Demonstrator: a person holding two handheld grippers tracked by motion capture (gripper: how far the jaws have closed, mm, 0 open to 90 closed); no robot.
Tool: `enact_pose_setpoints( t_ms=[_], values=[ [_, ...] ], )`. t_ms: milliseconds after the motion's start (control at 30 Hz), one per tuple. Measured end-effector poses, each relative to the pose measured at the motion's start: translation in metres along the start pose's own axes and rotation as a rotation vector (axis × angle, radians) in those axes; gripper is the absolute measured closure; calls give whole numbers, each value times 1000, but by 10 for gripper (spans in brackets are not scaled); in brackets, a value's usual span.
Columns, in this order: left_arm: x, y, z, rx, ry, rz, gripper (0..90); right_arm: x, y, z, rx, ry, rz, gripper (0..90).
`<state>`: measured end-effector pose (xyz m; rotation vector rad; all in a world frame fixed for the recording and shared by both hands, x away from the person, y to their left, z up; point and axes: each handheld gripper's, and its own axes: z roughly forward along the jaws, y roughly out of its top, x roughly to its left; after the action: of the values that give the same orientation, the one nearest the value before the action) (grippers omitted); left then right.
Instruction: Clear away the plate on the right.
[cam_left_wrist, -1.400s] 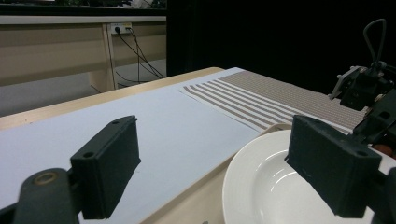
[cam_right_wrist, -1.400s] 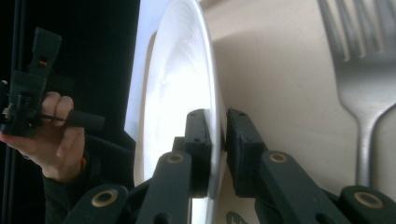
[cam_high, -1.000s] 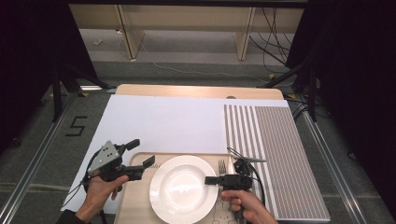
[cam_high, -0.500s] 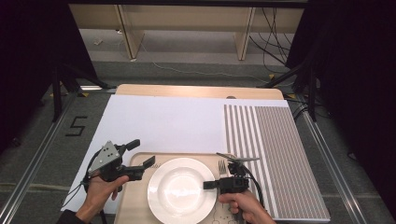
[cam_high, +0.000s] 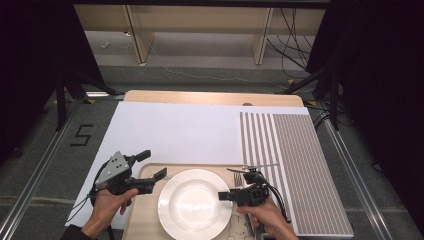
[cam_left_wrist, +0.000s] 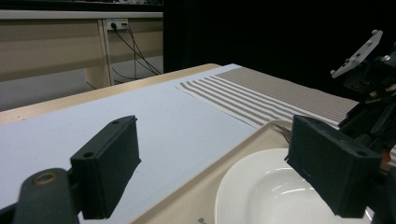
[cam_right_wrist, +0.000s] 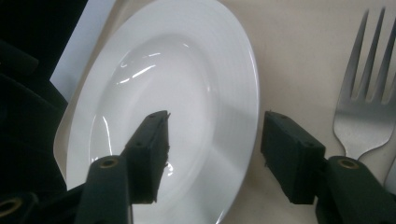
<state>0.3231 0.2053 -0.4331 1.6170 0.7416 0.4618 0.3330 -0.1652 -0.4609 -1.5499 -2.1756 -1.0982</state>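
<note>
The white plate (cam_high: 196, 204) sits on the wooden tray (cam_high: 141, 220) at the table's six o'clock edge, with a fork (cam_high: 239, 179) just beside its three o'clock rim; the right gripper (cam_high: 223, 196) has its jaws spread astride that rim, one over the plate's well, one outside over the tray. The left gripper (cam_high: 152, 166), jaws spread and holding nothing, hovers at the plate's ten o'clock, near its rim; the striped placemat (cam_high: 300, 175) lies at three o'clock of the tray.

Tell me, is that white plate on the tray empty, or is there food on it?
Empty. The white plate shows only a bare, glossy bowl with light reflections, seen from above and from the right gripper view.
</note>
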Motion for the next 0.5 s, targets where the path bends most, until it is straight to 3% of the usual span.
enact_pose_setpoints(
  t_ms=[33,100,233,500],
  values=[
    [0,0,0,0,0,0,161,1,1,0,-24,-16,-53,398],
    [0,0,0,0,-1,-4,161,6,0,-4,-52,-67,-102,366],
    [0,-1,1,3,-5,-8,161,13,1,-10,-91,-93,-200,311],
    [-1,-1,0,-1,-7,-16,160,21,0,-27,-250,-105,-304,243]
  ],
)
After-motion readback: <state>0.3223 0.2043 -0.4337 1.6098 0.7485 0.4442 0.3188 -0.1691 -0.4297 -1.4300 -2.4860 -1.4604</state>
